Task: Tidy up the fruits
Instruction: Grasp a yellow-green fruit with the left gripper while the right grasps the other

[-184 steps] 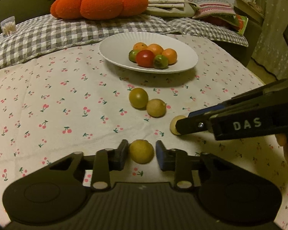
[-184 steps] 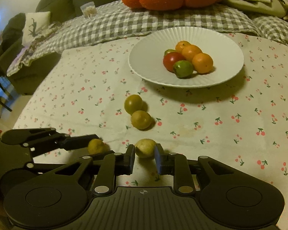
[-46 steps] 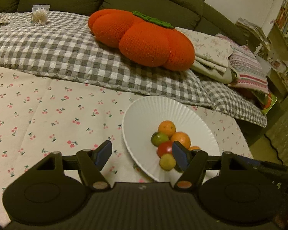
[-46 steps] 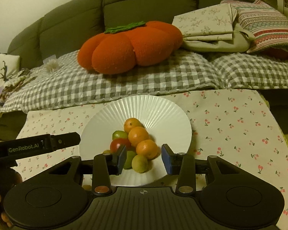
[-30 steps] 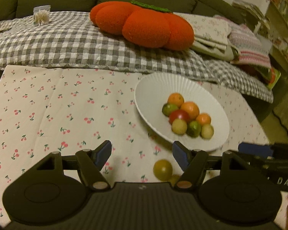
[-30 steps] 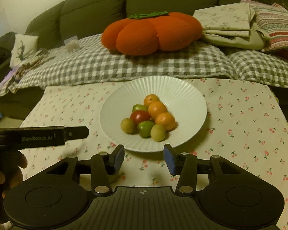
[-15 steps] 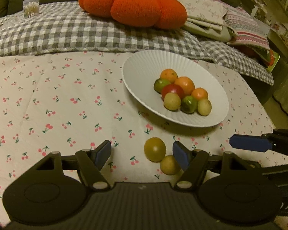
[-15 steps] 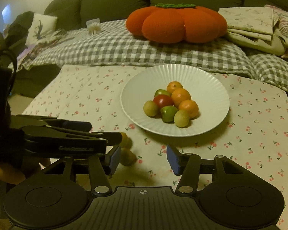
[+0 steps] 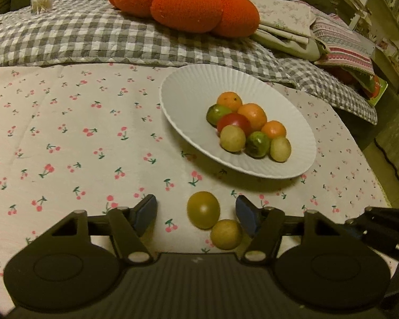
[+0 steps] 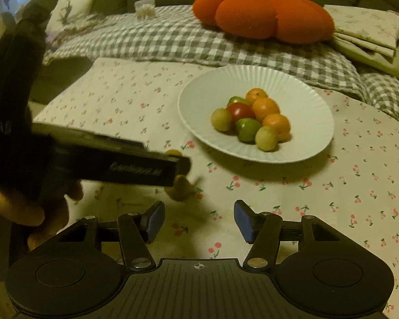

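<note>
The left gripper (image 9: pixel 196 214) is closing, its pads clear of the two loose fruits (image 9: pixel 203 209) between them; the right gripper (image 10: pixel 199 222) is opening, empty, over the tablecloth (image 10: pixel 332 199).

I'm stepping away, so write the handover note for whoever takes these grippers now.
Left gripper: nothing gripped, jaws closing, with the olive-green fruit between them and the yellow fruit beside it.
Right gripper: empty, jaws opening over bare cloth.
Done: eight fruits sit on the white plate.
Left: those two fruits on the cherry-print tablecloth just in front of the plate; move both onto it.
</note>
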